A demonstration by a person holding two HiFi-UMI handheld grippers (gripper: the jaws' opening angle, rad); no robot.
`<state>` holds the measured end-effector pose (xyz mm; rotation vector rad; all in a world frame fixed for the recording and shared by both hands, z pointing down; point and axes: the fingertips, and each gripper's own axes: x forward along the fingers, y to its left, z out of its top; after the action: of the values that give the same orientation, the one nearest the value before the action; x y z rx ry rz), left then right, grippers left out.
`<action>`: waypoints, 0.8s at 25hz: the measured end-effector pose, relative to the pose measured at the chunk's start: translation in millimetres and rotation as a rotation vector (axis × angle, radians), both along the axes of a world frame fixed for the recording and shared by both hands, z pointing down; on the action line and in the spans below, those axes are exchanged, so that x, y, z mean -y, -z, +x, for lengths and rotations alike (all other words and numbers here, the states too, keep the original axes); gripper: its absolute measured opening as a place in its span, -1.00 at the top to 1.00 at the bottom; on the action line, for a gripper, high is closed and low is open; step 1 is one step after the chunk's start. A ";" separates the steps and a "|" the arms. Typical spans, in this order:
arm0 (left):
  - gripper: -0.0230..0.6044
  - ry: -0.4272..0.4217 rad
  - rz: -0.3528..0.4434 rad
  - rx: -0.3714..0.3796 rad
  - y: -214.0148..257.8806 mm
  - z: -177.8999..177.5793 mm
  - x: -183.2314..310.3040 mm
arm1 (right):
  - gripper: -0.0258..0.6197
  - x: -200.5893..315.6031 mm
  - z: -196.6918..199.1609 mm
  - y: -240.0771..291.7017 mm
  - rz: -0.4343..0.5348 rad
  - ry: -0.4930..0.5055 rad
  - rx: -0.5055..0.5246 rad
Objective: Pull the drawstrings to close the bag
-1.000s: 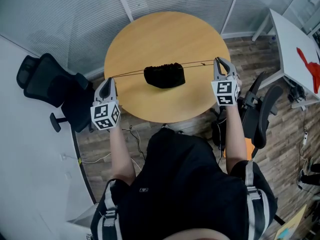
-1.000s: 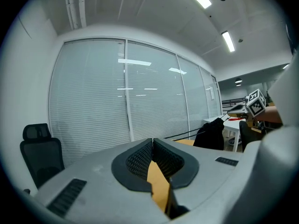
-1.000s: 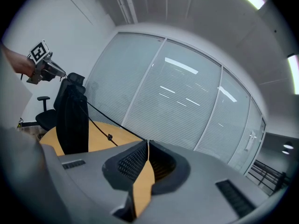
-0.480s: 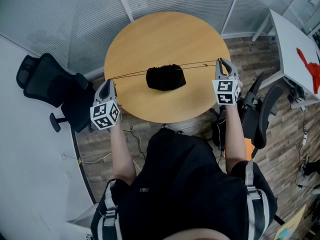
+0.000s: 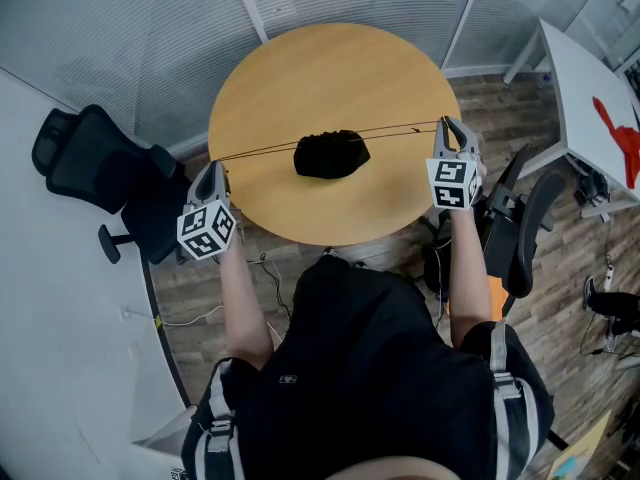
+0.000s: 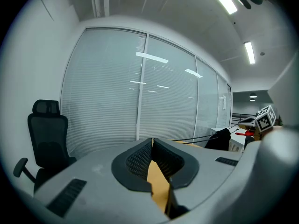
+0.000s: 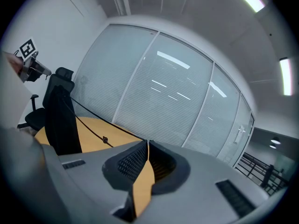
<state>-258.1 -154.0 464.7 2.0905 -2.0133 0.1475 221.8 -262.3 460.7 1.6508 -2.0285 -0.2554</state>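
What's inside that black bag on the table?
Whether anything is inside cannot be seen: the black bag is bunched closed, its fabric covering the interior. Only taut drawstrings show, running out either side.

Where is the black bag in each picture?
Head view: the bag is in the middle of the picture, with the round table all around it.
Left gripper view: the bag is small, at the right, past the jaws.
Right gripper view: the bag is big and dark, at the left.
Shared landmark: the table's yellow top shows beside the bag in all three, and the thin drawstring stretches out from it.
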 end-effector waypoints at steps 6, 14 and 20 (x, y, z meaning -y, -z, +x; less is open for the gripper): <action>0.86 0.018 -0.011 -0.021 -4.1 -2.1 -2.7 | 0.71 -1.1 6.5 -3.2 -0.016 -0.043 0.010; 0.86 0.032 -0.017 -0.019 -5.3 -5.9 -4.2 | 0.71 -0.1 9.0 -8.1 -0.026 -0.042 0.011; 0.86 0.037 -0.021 -0.011 -6.6 -8.5 -4.1 | 0.71 -0.2 9.0 -10.8 -0.034 -0.039 0.009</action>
<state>-266.6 -149.9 471.3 2.0355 -2.0345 0.1501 230.8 -262.1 471.5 1.6719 -1.9946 -0.1992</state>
